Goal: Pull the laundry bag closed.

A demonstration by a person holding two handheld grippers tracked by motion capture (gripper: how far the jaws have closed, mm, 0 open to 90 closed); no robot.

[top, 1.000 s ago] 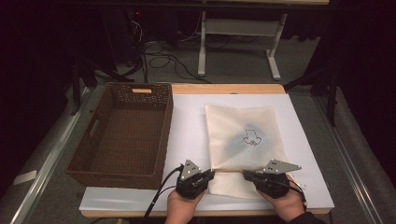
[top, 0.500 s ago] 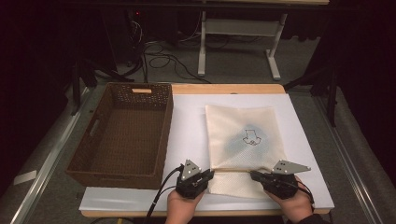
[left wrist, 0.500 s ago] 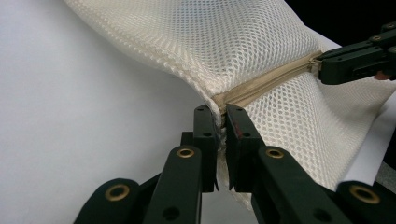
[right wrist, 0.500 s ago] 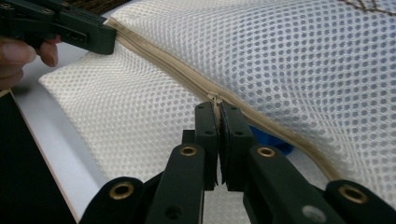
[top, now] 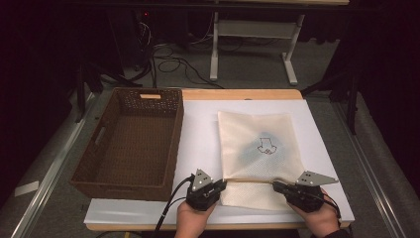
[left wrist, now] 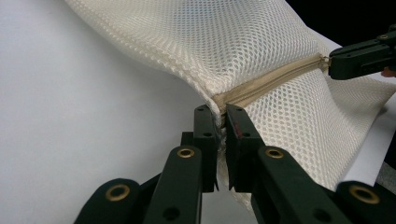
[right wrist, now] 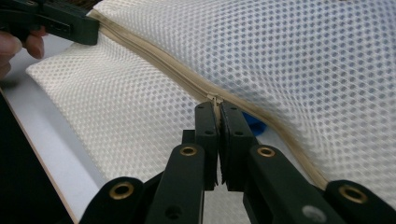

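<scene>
While the mesh laundry bag (top: 260,156) is lying flat on the white table cover (top: 198,144), right of the wicker basket (top: 131,144), we are gripping it at both ends of the tan zipper (top: 247,180) that crosses its near portion. Our left gripper (top: 218,186) is clamping the bag's left edge where the zipper ends, jaws closed on the fabric, as the left gripper view (left wrist: 222,114) is showing. Our right gripper (top: 275,186) is pinching the zipper pull (right wrist: 215,99), jaws closed tight around it.

We are judging the bag to be light, soft and floppy; the open weave is bunching and lifting wherever we tug, so it is giving little resistance of its own. That is why we are anchoring the seam end with one claw and taking the small metal pull with the other: the pull is the only stiff part, and it is likely to slip if we are holding it loosely.

Compared with a second ago, our right gripper is sitting farther right along the zipper, while the left one is holding its spot and the bag is not shifting.
</scene>
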